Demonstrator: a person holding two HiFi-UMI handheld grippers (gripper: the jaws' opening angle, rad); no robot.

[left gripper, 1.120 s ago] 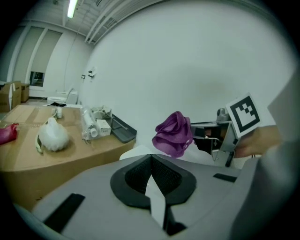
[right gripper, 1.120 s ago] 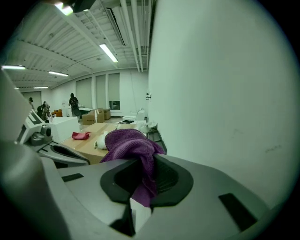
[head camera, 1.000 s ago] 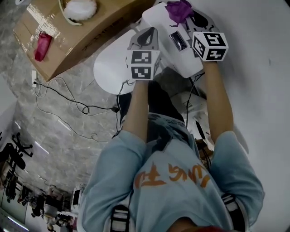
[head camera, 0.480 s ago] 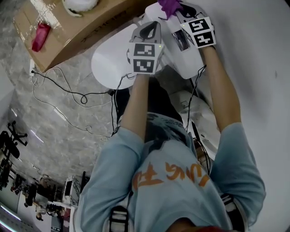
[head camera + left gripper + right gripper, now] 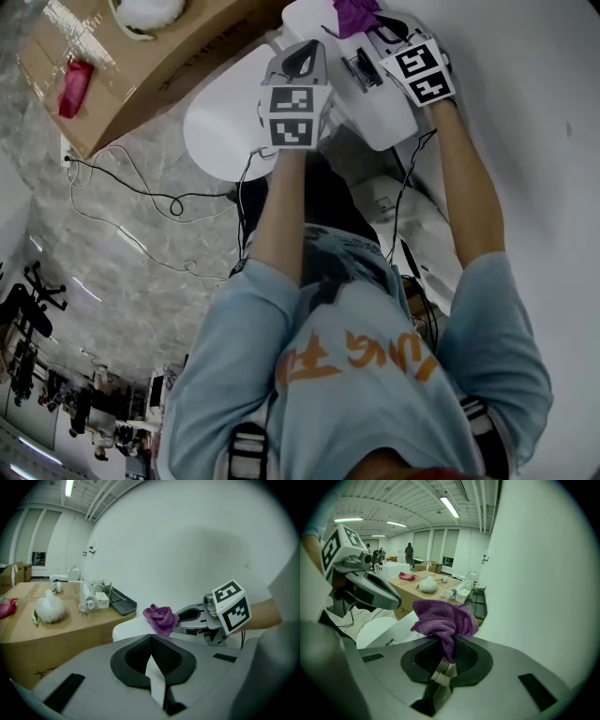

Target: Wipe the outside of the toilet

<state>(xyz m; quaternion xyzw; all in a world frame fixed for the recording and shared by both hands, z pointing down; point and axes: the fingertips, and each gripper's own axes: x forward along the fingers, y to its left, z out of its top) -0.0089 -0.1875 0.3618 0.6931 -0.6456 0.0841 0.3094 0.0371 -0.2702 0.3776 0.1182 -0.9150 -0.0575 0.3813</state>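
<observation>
- Marble-look floor w/ loose cables, big cardboard box off at 10 o'clock, plain white wall at 3 o'clock. Person's leaning over the toilet, which sits at 12 o'clock from them, w/ its lid round at 11.
- What's changed in the last sec: right gripper has slid further toward 12 along the cistern top, taking the purple cloth w/ it. Cloth's now nearly off the top edge of the head view.
- Right jaws are clamped on a fold of the cloth, w/ the rest bunched up in front of them. Grip looks solid.
- Left gripper has barely budged. It's over the near side of the cistern, approx 9 o'clock of the right one. Jaws pressed together, nothing between them.
- Imo that's a wipe stroke going across the tank top, so the task's under way but early, w/ plenty of outside left to do. Can't tell if the cloth's actually pressing on the porcelain.
</observation>
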